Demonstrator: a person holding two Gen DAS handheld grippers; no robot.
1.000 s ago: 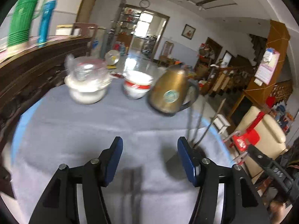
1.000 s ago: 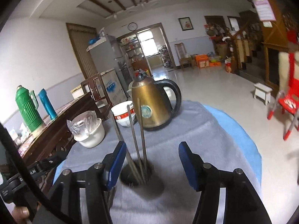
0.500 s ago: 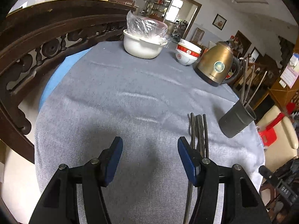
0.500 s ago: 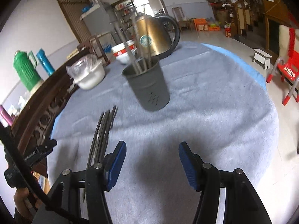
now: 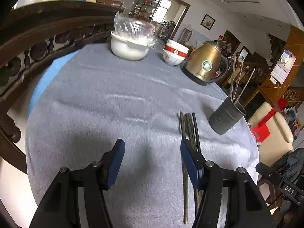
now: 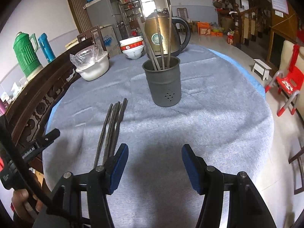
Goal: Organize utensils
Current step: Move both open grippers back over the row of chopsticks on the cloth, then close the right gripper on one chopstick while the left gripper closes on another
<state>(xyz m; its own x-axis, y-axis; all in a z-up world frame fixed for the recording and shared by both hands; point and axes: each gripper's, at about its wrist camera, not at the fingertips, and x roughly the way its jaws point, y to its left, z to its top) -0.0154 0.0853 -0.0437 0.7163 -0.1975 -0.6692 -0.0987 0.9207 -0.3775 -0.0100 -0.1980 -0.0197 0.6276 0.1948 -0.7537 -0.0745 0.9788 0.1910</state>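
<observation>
Left gripper [image 5: 152, 153]: we see its two blue fingers [image 5: 115, 163] spread apart, with only grey cloth between them. They hold nothing.
Right gripper [image 6: 154, 156]: its fingers are spread too, and nothing sits between them. They hang over the cloth.
Hand [image 6: 24, 205]: at the low left edge of the right view we see a hand around the left gripper's handle.
Chopsticks [image 6: 112, 127]: a small bunch of dark chopsticks lies flat on the worktop, close together and side by side. In the left view the bunch runs under the right finger. We cannot tell if that finger touches it. In the right view the bunch ends just beside the left finger.
Holder [image 6: 163, 81]: a grey cup with little holes stands upright past the bunch, a bit to the right. A few more sticks [image 6: 161, 38] stand in it and lean.
Worktop [image 5: 106, 102]: a round top under a grey cloth with blue showing at the rim.
Kettle [image 5: 204, 63]: a gold kettle stands behind the holder.
Bowls [image 5: 174, 54]: red and white bowls are stacked beside the kettle.
White pot [image 5: 129, 45]: it stands further left with a clear bag on top.
Flasks [image 6: 26, 55]: a green one and a blue one stand far off on the dark wood rail.
</observation>
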